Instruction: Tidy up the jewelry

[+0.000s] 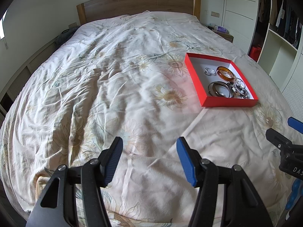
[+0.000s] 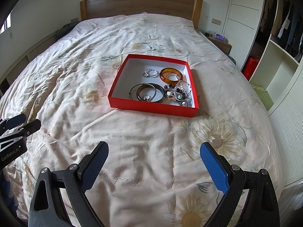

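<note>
Bangles (image 2: 171,75) lay flat in the red box (image 2: 151,106), beads (image 2: 180,94) tangled indistinctly; both hand-held grippers, left (image 1: 149,147) and right (image 2: 154,151), stood spread, empty.

A box (image 2: 151,106) sits on the bed (image 2: 132,151), before the headboard (image 2: 140,3). In it, an amber bangle (image 2: 171,75) lies behind the beaded bracelets (image 2: 180,94), metal bangles (image 2: 149,93) to their left, small rings (image 2: 150,73) behind those
</note>
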Demonstrator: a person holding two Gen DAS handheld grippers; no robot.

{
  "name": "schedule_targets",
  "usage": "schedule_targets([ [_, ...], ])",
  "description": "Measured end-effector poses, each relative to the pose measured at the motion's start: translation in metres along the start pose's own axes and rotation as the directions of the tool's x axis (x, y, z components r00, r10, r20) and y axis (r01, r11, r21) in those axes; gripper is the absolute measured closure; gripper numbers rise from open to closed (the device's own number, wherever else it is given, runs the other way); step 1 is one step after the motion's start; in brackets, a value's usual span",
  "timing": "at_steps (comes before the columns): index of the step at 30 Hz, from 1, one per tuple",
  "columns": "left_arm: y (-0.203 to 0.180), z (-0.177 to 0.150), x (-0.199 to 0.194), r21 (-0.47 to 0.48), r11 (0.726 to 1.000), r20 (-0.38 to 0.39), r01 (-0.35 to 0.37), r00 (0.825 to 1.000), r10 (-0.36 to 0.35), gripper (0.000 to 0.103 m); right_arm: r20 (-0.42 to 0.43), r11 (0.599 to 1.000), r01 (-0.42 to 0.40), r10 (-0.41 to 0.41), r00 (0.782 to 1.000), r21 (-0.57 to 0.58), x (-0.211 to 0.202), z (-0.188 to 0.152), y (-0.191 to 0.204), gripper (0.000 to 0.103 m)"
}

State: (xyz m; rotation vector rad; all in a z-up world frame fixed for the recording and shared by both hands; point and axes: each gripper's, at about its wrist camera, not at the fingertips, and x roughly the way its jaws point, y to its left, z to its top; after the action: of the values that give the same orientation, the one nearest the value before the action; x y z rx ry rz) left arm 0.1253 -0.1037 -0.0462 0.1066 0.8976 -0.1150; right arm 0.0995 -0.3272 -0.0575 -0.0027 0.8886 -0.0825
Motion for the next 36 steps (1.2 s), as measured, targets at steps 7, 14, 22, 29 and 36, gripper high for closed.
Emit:
schedule_targets([
  [7, 0.0000, -0.0005, 0.0009, -0.001, 1.000, -0.001, 0.001, 1.000, -0.001, 0.046, -0.006, 1.000, -0.005, 0.005, 1.000, -0.005, 0.0028, -0.0006, 0.0003, 0.007],
  [14, -0.0005, 0.0007, 0.0010, 0.000, 1.000, -0.001, -0.001, 1.000, 0.001, 0.046, -0.009, 1.000, -0.008, 0.008, 1.000, -0.007, 0.0037, -0.0001, 0.0003, 0.007],
  [22, 0.0009, -0.0019, 0.0015, -0.001, 1.000, -0.002, -0.001, 1.000, 0.001, 0.046, -0.011, 1.000, -0.009, 0.009, 1.000, -0.007, 0.0044, -0.0004, 0.0008, 0.007],
  [29, 0.0012, -0.0018, 0.0013, 0.000, 1.000, -0.002, -0.001, 1.000, 0.001, 0.046, -0.014, 1.000, -0.012, 0.011, 1.000, -0.009, 0.0060, -0.0030, 0.0009, 0.007],
  [36, 0.0009, -0.0007, 0.0015, -0.001, 1.000, -0.004, 0.000, 1.000, 0.000, 0.046, -0.015, 1.000, -0.011, 0.011, 1.000, -0.008, 0.0063, -0.0035, 0.0017, 0.007],
])
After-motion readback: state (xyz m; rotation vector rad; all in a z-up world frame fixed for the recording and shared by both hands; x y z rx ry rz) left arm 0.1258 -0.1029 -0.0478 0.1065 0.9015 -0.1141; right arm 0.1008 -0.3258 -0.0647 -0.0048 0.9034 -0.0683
